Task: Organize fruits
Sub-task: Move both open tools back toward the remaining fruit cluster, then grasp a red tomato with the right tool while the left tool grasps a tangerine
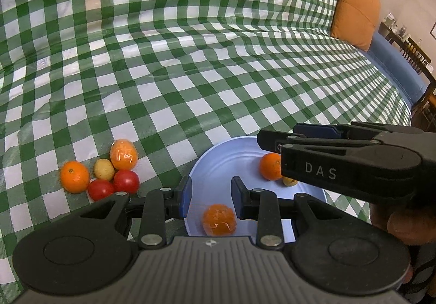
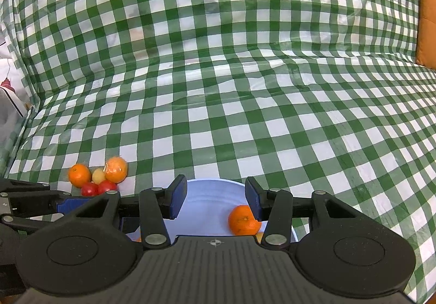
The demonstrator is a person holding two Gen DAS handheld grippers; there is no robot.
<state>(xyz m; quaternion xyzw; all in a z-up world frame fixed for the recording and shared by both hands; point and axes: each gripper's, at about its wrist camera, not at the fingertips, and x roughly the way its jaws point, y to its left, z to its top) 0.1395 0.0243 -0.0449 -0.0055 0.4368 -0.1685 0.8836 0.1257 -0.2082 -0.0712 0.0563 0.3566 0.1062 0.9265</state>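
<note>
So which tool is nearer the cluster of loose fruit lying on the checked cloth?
Left. The left tool hangs over the pale blue bowl's near edge, right beside the fruit cluster. The right tool is over the bowl's far side, further off.

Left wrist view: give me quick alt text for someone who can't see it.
The left gripper hangs open over a light blue bowl that holds a wrapped orange fruit, an orange and a small yellow fruit. The right gripper reaches in from the right. Five more fruits cluster on the green checked cloth to the left.
</note>
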